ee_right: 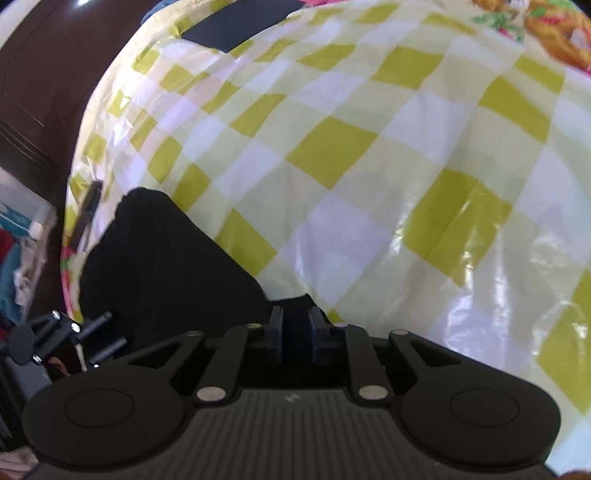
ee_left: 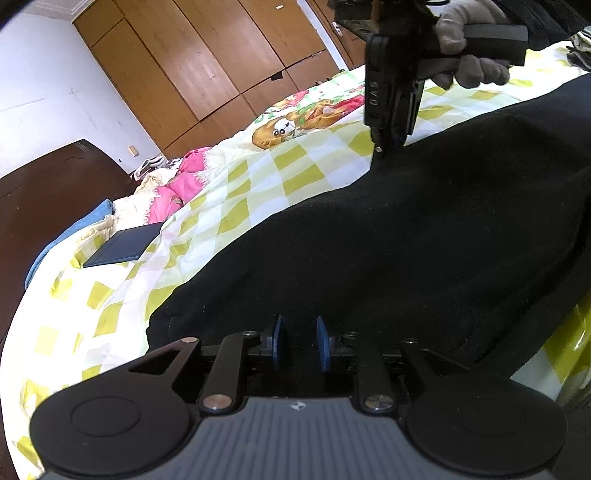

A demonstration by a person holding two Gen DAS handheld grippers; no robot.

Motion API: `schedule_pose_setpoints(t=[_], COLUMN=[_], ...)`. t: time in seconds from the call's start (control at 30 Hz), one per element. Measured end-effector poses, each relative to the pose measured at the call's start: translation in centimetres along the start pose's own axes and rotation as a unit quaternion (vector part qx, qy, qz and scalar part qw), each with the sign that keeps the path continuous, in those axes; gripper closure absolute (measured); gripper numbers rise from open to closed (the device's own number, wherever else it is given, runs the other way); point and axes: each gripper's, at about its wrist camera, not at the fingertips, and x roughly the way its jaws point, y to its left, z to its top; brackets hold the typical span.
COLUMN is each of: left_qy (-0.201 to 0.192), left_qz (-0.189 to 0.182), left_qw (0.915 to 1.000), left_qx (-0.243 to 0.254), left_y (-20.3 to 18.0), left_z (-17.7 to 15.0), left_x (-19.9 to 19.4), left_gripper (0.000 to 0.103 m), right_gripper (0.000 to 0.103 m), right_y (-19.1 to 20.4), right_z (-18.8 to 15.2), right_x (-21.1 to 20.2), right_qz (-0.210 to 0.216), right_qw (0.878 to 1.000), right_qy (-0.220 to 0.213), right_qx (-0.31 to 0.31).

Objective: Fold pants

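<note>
Black pants [ee_left: 406, 240] lie spread across a yellow-and-white checked bed sheet [ee_left: 258, 177]. My left gripper [ee_left: 300, 332] hovers low over their near end, its blue pads [ee_left: 277, 339] apart with a clear gap. At the pants' far edge a gloved hand [ee_left: 469, 44] holds my right gripper [ee_left: 380, 149], which points steeply down. In the right wrist view, a peak of the black pants [ee_right: 166, 266] rises between the narrow jaws of the right gripper [ee_right: 295, 317]. The checked sheet [ee_right: 369, 147] fills the space beyond.
A flat dark blue book-like item [ee_left: 122, 245] lies on the sheet to the left, also seen as the dark item [ee_right: 236, 26]. Pink bedding [ee_left: 177, 188] is bunched near a dark wooden headboard [ee_left: 48, 192]. Wooden wardrobes [ee_left: 184, 55] stand behind the bed.
</note>
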Motion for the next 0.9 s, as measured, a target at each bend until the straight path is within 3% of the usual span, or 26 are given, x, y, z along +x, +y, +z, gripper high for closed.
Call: schedule_pose_setpoints(t=[0.03,0.07,0.2,0.3,0.37,0.4,0.57,0.63,0.9], left_qy=[0.000,0.000,-0.002,-0.003,-0.003,-0.003,-0.002,-0.002,0.003], left_qz=[0.000,0.001,0.003,0.004,0.004,0.004,0.006,0.006,0.002], left_qw=[1.0000,1.0000,1.0000,1.0000,1.0000,1.0000,1.0000,1.0000,1.0000], left_qx=[0.002,0.003,0.000,-0.004,-0.003,-0.001,-0.003,-0.005,0.002], left_y=[0.0,0.0,-0.1,-0.2,-0.2,-0.2,-0.3,-0.3,-0.2], left_z=[0.0,0.0,-0.1,-0.2,-0.2,-0.2,-0.1,0.0,0.2], left_x=[0.0,0.0,0.0,0.1,0.1,0.1,0.1,0.1,0.3], left_gripper=[0.067,0.066,0.066,0.066,0.066,0.066,0.066,0.066,0.066], right_gripper=[0.099,0.101,0.102,0.102,0.101,0.095,0.090,0.081,0.078], right_y=[0.1,0.5,2.4,1.7,0.8,0.3,0.0,-0.2,-0.1], right_z=[-0.1,-0.4,-2.2,-2.6,-1.8,-1.3,0.6,0.8,1.3], right_x=[-0.4,-0.9,-3.7,-5.8,-6.0,-5.7,-2.6,-1.5,0.6], right_qz=[0.008,0.014,0.009,-0.003,-0.008,0.002,0.001,0.014,0.019], right_qw=[1.000,1.000,0.999,0.995,0.995,0.996,0.999,0.998,0.991], right_qy=[-0.006,-0.012,-0.049,-0.098,-0.103,-0.093,-0.014,0.008,0.095], right_qx=[-0.002,-0.007,-0.019,0.003,0.003,0.001,-0.045,-0.053,-0.097])
